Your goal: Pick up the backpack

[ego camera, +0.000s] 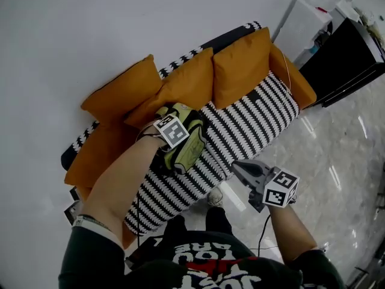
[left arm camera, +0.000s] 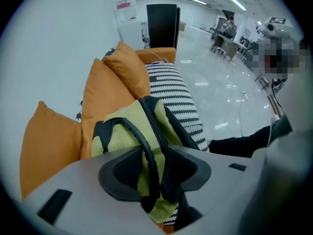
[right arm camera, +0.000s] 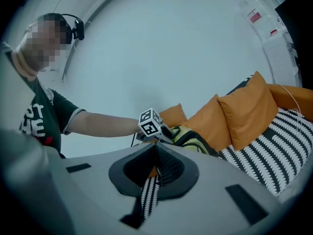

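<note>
A yellow-green backpack (ego camera: pixel 192 144) with black straps lies on the striped sofa seat (ego camera: pixel 252 122), against the orange cushions. My left gripper (ego camera: pixel 174 148) points steeply down onto the top of it. In the left gripper view the backpack (left arm camera: pixel 124 126) fills the middle. Its black top handle (left arm camera: pixel 142 143) runs down through the gap of my left gripper (left arm camera: pixel 149 175), whose jaws stand open on either side of it. My right gripper (ego camera: pixel 240 167) hangs in front of the sofa's front edge, apart from the bag. Seen from its own camera, the right gripper (right arm camera: pixel 156 164) is shut and empty, looking toward the backpack (right arm camera: pixel 193 141).
Three orange cushions (ego camera: pixel 240 65) line the sofa back, with another at each end. A white cabinet (ego camera: pixel 304 20) and a black unit (ego camera: pixel 346 56) stand past the sofa's right end. Glossy floor (ego camera: pixel 337 161) lies in front. My legs and shoe (ego camera: pixel 215 198) are near the sofa front.
</note>
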A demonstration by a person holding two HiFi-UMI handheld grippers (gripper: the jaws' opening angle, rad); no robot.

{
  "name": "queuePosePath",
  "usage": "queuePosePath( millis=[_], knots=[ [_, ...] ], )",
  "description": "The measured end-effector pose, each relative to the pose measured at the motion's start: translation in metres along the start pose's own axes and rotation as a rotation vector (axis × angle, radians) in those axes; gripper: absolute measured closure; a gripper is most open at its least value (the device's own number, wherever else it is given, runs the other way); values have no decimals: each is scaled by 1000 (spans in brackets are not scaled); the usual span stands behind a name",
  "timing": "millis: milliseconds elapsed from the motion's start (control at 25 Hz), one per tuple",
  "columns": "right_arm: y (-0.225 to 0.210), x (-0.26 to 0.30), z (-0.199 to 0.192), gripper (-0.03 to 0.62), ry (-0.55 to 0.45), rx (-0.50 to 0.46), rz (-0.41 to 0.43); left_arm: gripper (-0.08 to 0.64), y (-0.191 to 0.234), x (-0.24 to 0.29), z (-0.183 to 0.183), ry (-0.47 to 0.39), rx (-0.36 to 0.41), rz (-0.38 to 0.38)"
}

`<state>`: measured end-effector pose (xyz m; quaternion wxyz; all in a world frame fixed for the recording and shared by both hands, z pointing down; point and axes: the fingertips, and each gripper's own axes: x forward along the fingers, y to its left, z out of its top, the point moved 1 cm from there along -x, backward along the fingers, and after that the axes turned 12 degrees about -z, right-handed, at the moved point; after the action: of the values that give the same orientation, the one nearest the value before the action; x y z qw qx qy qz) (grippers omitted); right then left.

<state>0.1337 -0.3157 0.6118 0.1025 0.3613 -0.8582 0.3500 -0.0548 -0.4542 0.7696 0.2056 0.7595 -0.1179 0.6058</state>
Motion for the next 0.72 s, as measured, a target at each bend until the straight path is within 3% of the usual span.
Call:
queuePosePath(
  millis=[80,120,200,440,720],
  knots=[
    [-5,-1,-2,566,5,9,-10,468,11,7,-6,32,-52,52],
    [-6,-2,-3,566,7,13,-13,478,15,10,-9,40,-74,57],
    [-8,-3,-3,565,9,22,-16,492,15,12,-12,22,-119,14],
    [-9,-2,3,566,1,35,-15,511,-13,-16,-3,-190,-268,-318],
    [1,2,25,566,-21,46,-4,511,-47,-87,15,-583,-462,-714]
  ],
)
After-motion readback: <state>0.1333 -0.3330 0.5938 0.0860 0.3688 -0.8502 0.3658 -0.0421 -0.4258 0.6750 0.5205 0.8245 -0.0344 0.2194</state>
